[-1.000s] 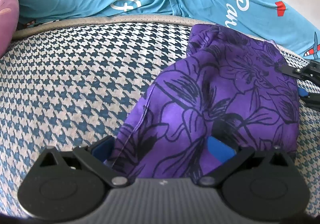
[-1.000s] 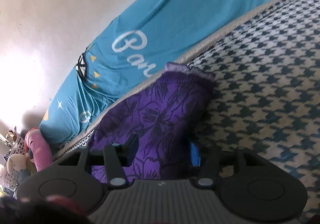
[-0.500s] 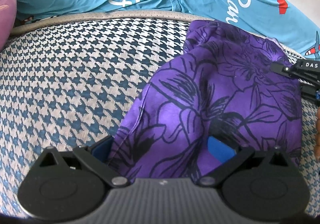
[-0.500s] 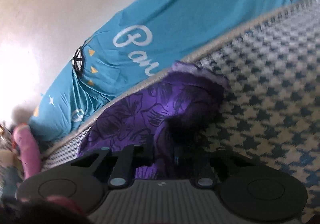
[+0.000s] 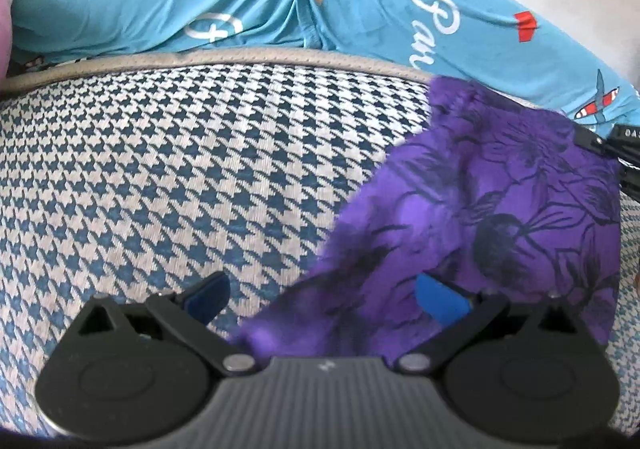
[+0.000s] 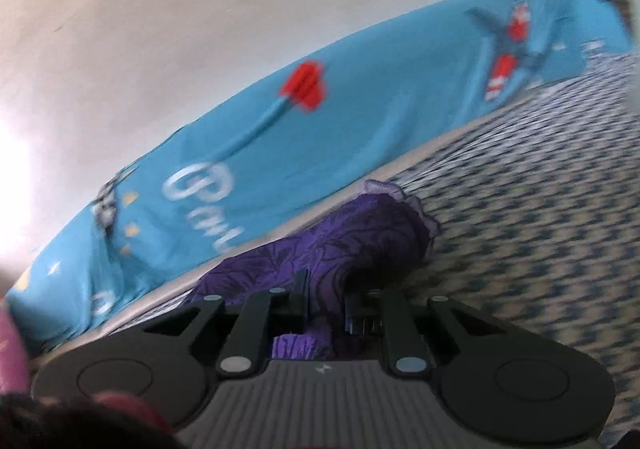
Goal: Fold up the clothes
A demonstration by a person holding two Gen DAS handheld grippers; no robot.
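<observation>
A houndstooth couch carries the cloth, which runs lengthwise from 6 toward 1 o'clock before the left gripper. That gripper's jaws gape, cloth loose between them. The right gripper, nearer the far end, pinches a fold.

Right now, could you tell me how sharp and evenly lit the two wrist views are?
Left wrist view: the houndstooth cover is crisp, the purple floral garment smears near the left gripper. Right wrist view: motion blur throughout, glare washing out the wall at left; the right gripper grips purple cloth.
</observation>
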